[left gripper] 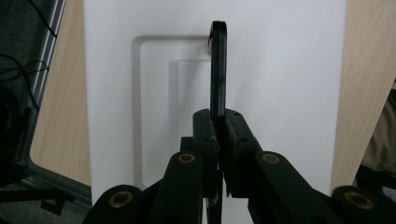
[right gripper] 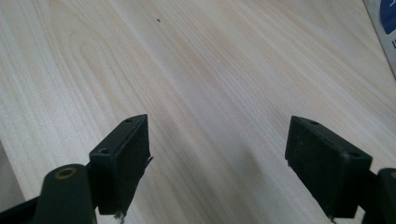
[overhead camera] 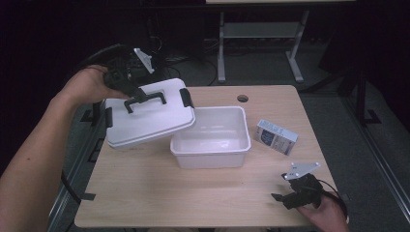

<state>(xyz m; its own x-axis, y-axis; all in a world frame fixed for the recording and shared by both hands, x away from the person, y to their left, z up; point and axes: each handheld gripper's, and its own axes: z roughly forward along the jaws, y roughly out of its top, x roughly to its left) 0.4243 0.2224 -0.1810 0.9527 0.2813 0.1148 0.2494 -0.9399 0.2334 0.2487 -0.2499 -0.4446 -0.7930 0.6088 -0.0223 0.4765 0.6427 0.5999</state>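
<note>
Lid (overhead camera: 145,118) is off: our left tool (overhead camera: 137,96) is clamped on its handle (left gripper: 218,70), holding it tilted beside the open bin (overhead camera: 211,140). Right tool (right gripper: 217,163) gapes empty over the tabletop (overhead camera: 193,193). We'd guess the box (overhead camera: 275,137) goes in next.

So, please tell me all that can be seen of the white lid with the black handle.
The lid is white, rectangular, plastic-looking, with a black handle on top and black latches at its ends. The left gripper is shut on the handle and holds the lid tilted beside the open white bin, its right corner over the bin's rim.
</note>
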